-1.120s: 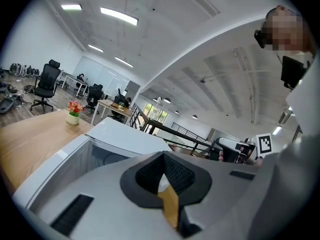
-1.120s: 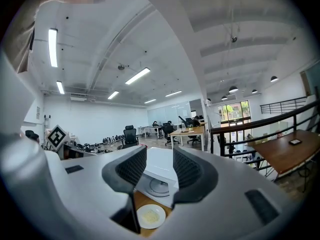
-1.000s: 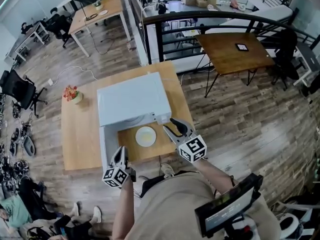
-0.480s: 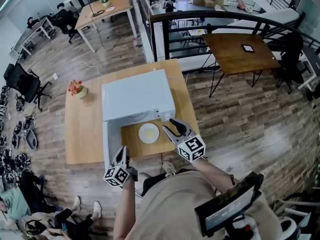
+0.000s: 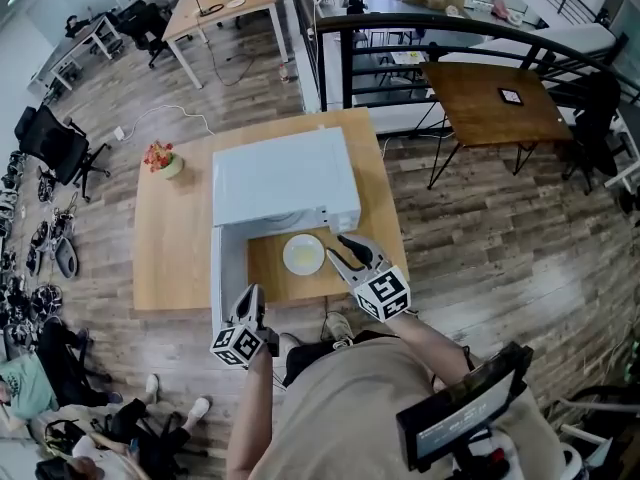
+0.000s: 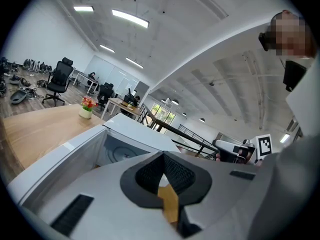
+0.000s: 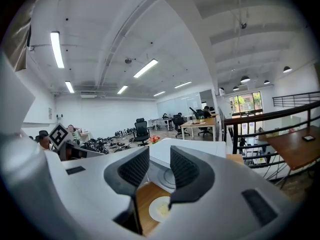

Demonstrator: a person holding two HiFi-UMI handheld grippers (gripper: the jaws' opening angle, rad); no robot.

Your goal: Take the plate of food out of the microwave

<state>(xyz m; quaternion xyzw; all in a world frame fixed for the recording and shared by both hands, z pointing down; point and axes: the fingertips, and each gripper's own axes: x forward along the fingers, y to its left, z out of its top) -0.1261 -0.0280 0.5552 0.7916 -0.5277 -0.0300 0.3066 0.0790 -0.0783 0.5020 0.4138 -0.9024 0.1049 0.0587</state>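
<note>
The white plate (image 5: 303, 254) with pale yellow food lies on the wooden table (image 5: 175, 248), just in front of the white microwave (image 5: 285, 178). The microwave's door (image 5: 229, 268) stands open to the left. My right gripper (image 5: 337, 248) hovers just right of the plate. Its jaws have just been closing, and they are still apart with nothing between them. In the right gripper view the plate (image 7: 162, 209) shows low down, below the right gripper (image 7: 159, 156). My left gripper (image 5: 250, 296) is by the door's outer end, its jaws shut and empty. In the left gripper view the left gripper (image 6: 162, 156) faces the microwave cavity (image 6: 120, 151).
A small pot of red flowers (image 5: 164, 160) stands at the table's far left. A black railing (image 5: 430, 38) and another wooden table (image 5: 495, 103) lie beyond to the right. Office chairs (image 5: 55, 148) and desks fill the far left. The table's near edge (image 5: 290, 303) is by my body.
The right gripper has edged closer to the plate and its jaws have narrowed. The left gripper stays by the door. The plate has not moved on the table.
</note>
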